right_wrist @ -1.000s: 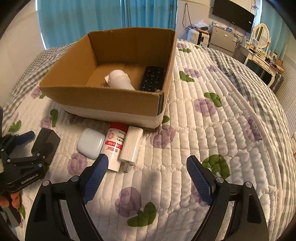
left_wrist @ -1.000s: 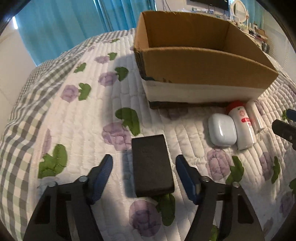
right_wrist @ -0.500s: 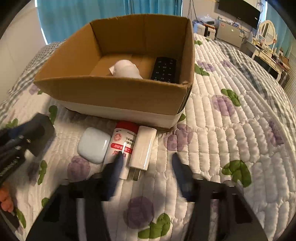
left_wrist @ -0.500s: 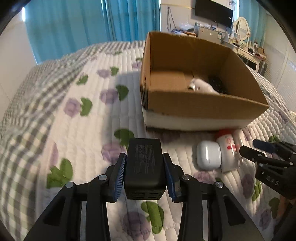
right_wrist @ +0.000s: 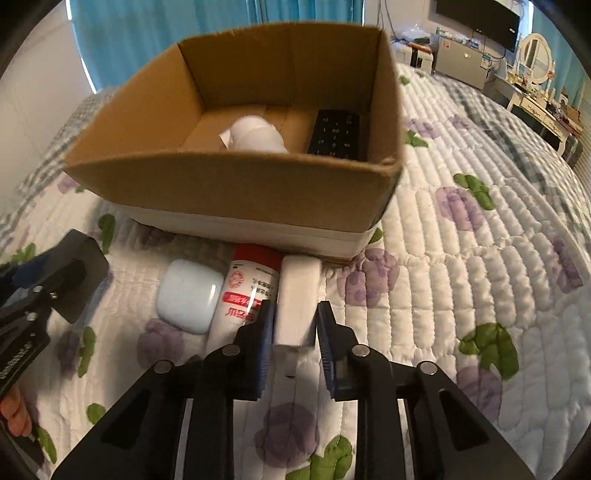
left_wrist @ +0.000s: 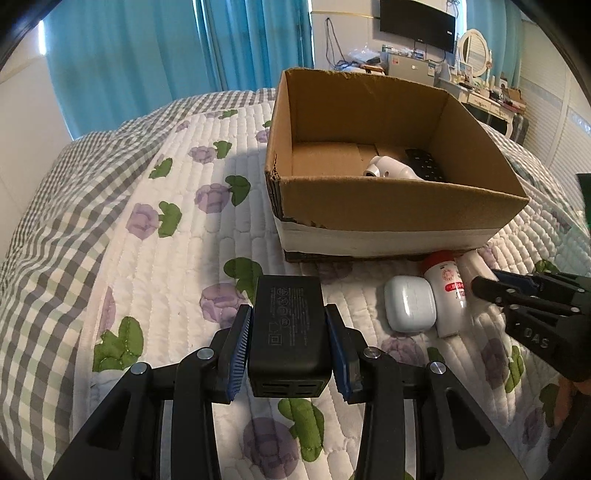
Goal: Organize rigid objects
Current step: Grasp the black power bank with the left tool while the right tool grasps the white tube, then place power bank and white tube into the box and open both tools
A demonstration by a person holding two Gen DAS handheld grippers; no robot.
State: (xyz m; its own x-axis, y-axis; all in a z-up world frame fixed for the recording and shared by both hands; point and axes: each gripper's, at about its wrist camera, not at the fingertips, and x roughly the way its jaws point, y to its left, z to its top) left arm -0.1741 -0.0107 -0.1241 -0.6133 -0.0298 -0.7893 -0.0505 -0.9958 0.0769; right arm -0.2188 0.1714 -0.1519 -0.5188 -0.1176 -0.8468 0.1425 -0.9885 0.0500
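My left gripper (left_wrist: pixel 289 332) is shut on a black power adapter (left_wrist: pixel 287 325) and holds it above the quilt, left of the cardboard box (left_wrist: pixel 388 206). My right gripper (right_wrist: pixel 293 325) is shut on a white charger (right_wrist: pixel 298 295) that lies on the quilt in front of the box (right_wrist: pixel 229 188). Next to the charger lie a white bottle with a red cap (right_wrist: pixel 247 291) and a white earbud case (right_wrist: pixel 190 295). Inside the box are a white rounded device (right_wrist: pixel 255 134) and a black remote (right_wrist: pixel 334 134).
The quilted floral bedspread (left_wrist: pixel 177 258) covers the bed. Blue curtains (left_wrist: pixel 166 48) hang behind. A dresser with a mirror (left_wrist: pixel 476 51) and a wall TV (left_wrist: pixel 417 22) stand at the far right. The left gripper shows at the left edge of the right wrist view (right_wrist: pixel 44 280).
My left gripper closed on the black adapter and lifted it off the quilt. My right gripper moved forward and closed around the white charger.
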